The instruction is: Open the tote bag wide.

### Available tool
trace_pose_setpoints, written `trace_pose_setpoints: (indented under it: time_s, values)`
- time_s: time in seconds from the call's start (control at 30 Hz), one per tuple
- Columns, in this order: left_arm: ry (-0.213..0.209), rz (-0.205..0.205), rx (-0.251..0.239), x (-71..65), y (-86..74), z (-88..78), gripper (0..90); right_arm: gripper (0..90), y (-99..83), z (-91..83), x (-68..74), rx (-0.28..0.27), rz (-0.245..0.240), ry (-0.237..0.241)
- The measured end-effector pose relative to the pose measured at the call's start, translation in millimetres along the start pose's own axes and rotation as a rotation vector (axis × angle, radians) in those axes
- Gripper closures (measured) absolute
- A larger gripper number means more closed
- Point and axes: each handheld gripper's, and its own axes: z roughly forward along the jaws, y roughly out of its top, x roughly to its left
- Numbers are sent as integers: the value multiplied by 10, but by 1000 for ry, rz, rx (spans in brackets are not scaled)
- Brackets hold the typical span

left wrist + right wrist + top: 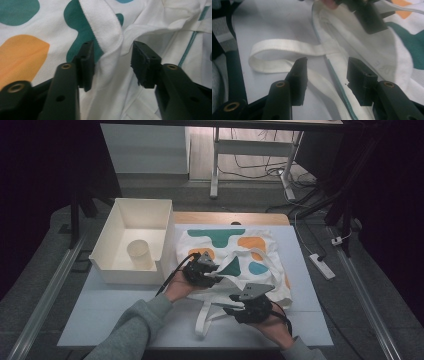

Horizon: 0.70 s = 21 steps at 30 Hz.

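A white tote bag (235, 255) printed with teal and orange blobs lies flat on the table. My left gripper (212, 272) is at the bag's mouth. In the left gripper view its jaws (112, 62) stand apart with a raised fold of the bag's hem (107, 37) between them, and the pads do not press on it. My right gripper (231, 301) is at the bag's near rim. Its jaws (327, 75) are open over the teal-edged rim (337, 77), with a white strap (287, 47) looped to the left.
A white open box (132, 270) stands at the left of the table with a pale cup (140, 254) upright inside it. The bag's straps (202, 317) trail toward the table's front edge. Cables and a power strip (322, 265) lie on the floor to the right.
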Motion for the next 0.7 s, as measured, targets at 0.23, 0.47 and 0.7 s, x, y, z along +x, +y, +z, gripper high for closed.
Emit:
trace_pose_setpoints:
  time_s: [0.23, 0.47, 0.7]
  values:
    - [-30, 26, 34, -28, -7, 48, 704, 499, -25, 164, -9, 81, -23, -49]
    - [-38, 22, 28, -13, -8, 43, 764, 498, -24, 246, -94, 122, -20, -104]
    - [-49, 1, 5, 20, -14, 5, 782, 461, -21, 418, -150, 210, -65, -126]
